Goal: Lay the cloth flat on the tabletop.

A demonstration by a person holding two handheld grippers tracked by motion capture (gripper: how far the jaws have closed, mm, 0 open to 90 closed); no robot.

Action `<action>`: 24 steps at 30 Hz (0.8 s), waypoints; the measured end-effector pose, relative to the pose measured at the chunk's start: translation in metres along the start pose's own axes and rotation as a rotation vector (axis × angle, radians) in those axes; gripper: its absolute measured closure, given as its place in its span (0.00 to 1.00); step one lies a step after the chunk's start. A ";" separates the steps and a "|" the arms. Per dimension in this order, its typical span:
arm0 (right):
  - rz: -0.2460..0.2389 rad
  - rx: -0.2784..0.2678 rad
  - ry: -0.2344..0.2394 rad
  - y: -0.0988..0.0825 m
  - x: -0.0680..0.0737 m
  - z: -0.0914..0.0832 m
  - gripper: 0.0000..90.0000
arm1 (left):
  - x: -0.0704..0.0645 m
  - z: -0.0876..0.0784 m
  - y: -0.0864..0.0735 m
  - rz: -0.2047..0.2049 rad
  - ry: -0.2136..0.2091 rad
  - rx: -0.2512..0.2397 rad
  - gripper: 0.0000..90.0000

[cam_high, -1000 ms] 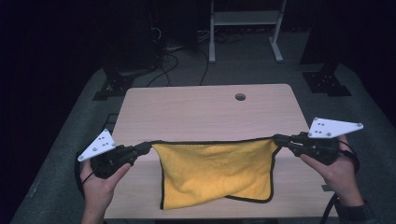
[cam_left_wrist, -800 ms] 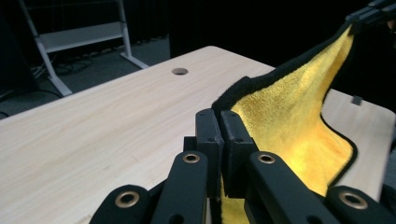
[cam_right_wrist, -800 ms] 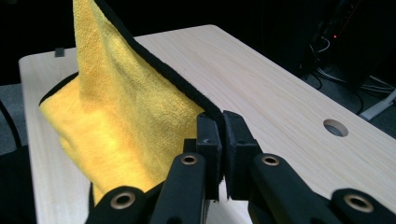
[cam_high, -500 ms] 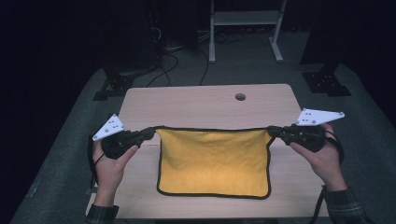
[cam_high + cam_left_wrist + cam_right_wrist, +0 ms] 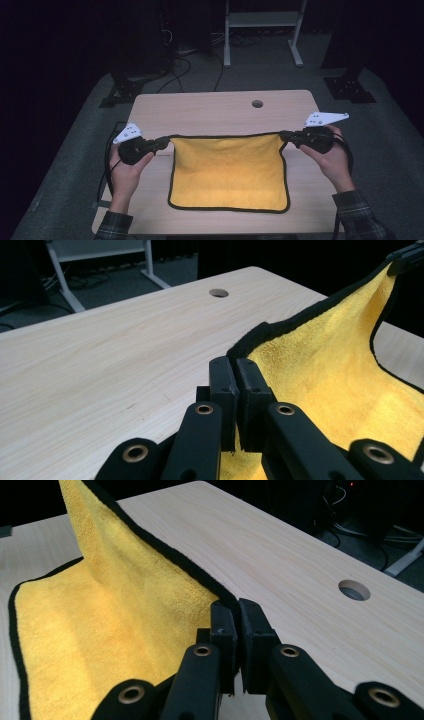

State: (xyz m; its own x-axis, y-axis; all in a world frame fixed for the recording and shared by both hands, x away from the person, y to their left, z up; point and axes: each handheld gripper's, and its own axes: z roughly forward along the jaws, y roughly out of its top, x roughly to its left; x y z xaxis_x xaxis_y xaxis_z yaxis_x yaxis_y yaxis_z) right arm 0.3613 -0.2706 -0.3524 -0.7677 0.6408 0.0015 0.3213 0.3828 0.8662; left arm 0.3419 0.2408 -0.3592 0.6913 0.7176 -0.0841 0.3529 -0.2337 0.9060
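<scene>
A yellow cloth (image 5: 229,172) with a black hem is stretched between my two grippers over the wooden table (image 5: 215,112). Its near part lies flat on the tabletop, its far edge is held up taut. My left gripper (image 5: 164,141) is shut on the cloth's far left corner. In the left gripper view the jaws (image 5: 236,371) pinch the black hem, with the yellow cloth (image 5: 325,375) running off to the right. My right gripper (image 5: 284,135) is shut on the far right corner. The right gripper view has its jaws (image 5: 234,611) closed on the hem, the cloth (image 5: 100,615) sloping down to the left.
A round cable hole (image 5: 257,104) sits in the table's far right part. Behind the table stand a white metal frame (image 5: 260,30) and black stands with cables on the grey floor (image 5: 395,135). The far half of the tabletop is bare wood.
Both grippers have carried the cloth's top edge away from the person and lower. More of the cloth now lies spread flat on the table instead of hanging over the near edge.
</scene>
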 end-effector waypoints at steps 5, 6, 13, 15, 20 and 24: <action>0.020 0.018 -0.017 -0.006 -0.011 0.017 0.95 | 0.009 0.016 -0.004 -0.010 0.019 0.024 0.97; 0.020 0.018 -0.017 -0.006 -0.011 0.017 0.95 | 0.009 0.016 -0.004 -0.010 0.019 0.024 0.97; 0.054 0.046 -0.036 -0.015 -0.026 0.036 0.95 | 0.020 0.036 -0.008 -0.047 0.022 0.048 0.97; 0.057 0.045 -0.038 -0.016 -0.028 0.039 0.95 | 0.021 0.038 -0.009 -0.051 0.026 0.052 0.97; 0.079 0.053 -0.051 -0.021 -0.035 0.051 0.95 | 0.029 0.052 -0.012 -0.061 0.043 0.077 0.97; 0.099 0.066 -0.065 -0.025 -0.042 0.062 0.94 | 0.036 0.064 -0.014 -0.074 0.050 0.092 0.97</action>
State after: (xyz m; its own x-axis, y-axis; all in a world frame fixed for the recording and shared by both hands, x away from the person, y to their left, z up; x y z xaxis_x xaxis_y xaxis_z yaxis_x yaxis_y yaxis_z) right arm 0.4196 -0.2655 -0.4054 -0.6932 0.7190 0.0511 0.4314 0.3570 0.8285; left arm 0.4022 0.2276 -0.4019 0.6295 0.7666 -0.1267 0.4597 -0.2360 0.8561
